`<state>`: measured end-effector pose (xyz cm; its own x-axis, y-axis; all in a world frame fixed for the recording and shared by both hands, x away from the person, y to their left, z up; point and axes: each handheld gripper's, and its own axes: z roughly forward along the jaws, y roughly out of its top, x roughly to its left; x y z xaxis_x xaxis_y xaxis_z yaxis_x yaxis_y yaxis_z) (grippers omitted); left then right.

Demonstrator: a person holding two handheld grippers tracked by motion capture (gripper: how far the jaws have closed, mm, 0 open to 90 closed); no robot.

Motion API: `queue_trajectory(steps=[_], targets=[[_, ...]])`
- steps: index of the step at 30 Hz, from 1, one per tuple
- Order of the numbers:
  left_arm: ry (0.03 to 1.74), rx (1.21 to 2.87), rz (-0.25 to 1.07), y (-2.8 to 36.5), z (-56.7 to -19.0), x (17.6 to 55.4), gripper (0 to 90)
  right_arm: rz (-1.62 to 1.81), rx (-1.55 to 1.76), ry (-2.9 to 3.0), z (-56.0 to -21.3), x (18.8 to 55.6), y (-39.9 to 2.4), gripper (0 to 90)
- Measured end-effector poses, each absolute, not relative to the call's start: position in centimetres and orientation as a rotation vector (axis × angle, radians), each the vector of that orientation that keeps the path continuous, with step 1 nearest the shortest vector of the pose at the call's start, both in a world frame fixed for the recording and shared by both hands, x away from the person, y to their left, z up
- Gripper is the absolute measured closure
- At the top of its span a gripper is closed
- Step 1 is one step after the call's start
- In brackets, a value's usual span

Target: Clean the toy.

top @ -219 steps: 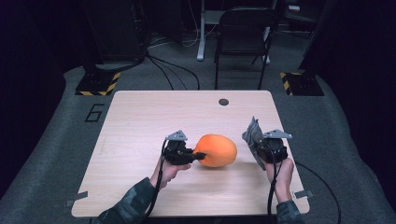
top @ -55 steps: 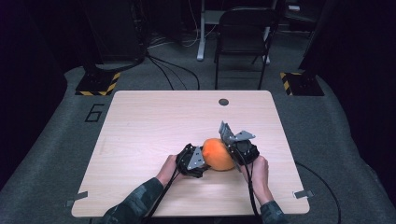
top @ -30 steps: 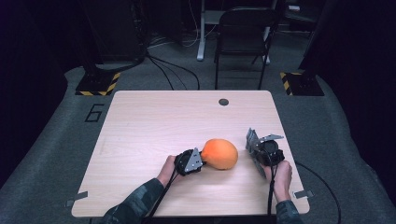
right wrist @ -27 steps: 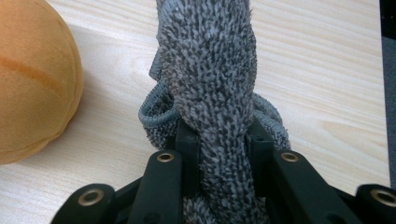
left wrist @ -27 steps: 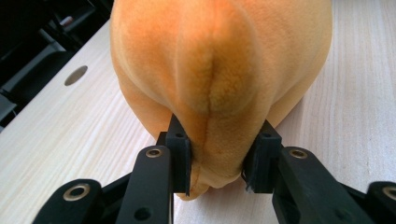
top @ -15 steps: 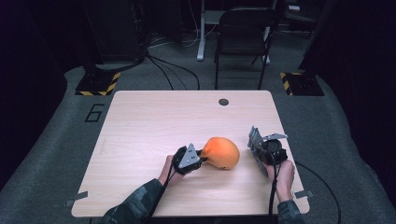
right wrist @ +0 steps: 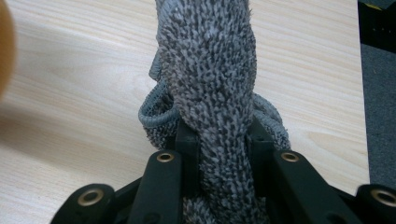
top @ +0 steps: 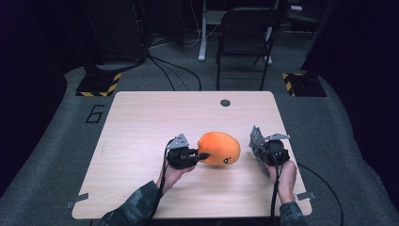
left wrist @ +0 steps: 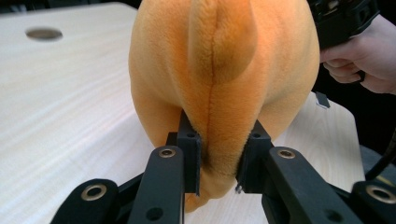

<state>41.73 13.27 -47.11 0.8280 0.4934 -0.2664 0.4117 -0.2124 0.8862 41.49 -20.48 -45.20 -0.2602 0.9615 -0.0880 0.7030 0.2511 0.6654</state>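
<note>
An orange plush toy (top: 219, 148) lies on the wooden table (top: 141, 117) near its middle front. My left gripper (top: 203, 155) is at the toy's left end and is shut on it; its jaws have just been closing. In the left gripper view both pads pinch a fold of the orange plush toy (left wrist: 224, 70) at its seam. My right gripper (top: 256, 146) stands to the toy's right, apart from it, shut on a grey cloth (top: 256, 141). The right gripper view has the grey cloth (right wrist: 210, 70), a shaggy microfibre bunch, squeezed between the jaws.
A round cable hole (top: 225, 102) sits at the table's far edge. Behind the table stands a black chair (top: 244, 28), with cables on the grey floor. The hand with the right gripper (left wrist: 350, 56) appears beyond the toy in the left gripper view.
The right gripper with the cloth drew away from the toy to the right. The left gripper and the toy's left end rose slightly, and the toy shifted a little left.
</note>
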Motion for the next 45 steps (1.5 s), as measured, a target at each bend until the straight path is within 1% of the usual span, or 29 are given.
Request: queue_trajectory(steps=[6,9,13,18,24,28,31,32,35,38,45], targets=[[0.783,1.888,0.027,13.0,-49.0,42.7,74.6,0.704,1.506,2.047,-45.1,41.4,-20.4,73.0],[0.801,1.894,0.009,13.0,-49.7,43.1,74.1,0.705,1.498,2.05,-45.0,41.4,-20.1,72.7],[0.778,1.923,0.045,12.7,-49.4,42.8,73.7,0.798,1.482,2.043,-43.4,40.9,-19.3,72.4],[0.768,1.938,0.073,12.5,-49.3,42.5,72.7,0.997,1.351,2.095,-40.3,39.6,-15.9,72.3],[0.757,1.957,0.103,12.1,-49.1,42.2,72.2,1.098,1.216,2.176,-38.7,39.0,-11.3,72.2],[0.733,1.974,0.13,11.9,-49.0,42.0,71.8,1.154,1.199,2.207,-38.6,39.3,-9.0,72.0],[0.723,1.984,0.134,11.8,-49.0,42.0,71.5,1.117,1.159,2.253,-39.7,39.8,-7.5,71.6],[0.731,1.983,0.116,11.8,-49.1,42.0,71.4,1.088,1.144,2.252,-40.2,39.8,-7.2,71.7],[0.718,1.984,0.133,11.7,-49.2,42.1,71.4,1.014,1.113,2.229,-40.8,39.8,-6.9,71.9],[0.717,1.985,0.132,11.7,-49.2,42.0,71.3,0.973,1.111,2.218,-40.8,39.7,-7.5,71.9],[0.721,1.98,0.126,11.5,-49.3,41.8,71.0,0.937,1.23,2.175,-42.0,39.9,-10.9,71.6]])
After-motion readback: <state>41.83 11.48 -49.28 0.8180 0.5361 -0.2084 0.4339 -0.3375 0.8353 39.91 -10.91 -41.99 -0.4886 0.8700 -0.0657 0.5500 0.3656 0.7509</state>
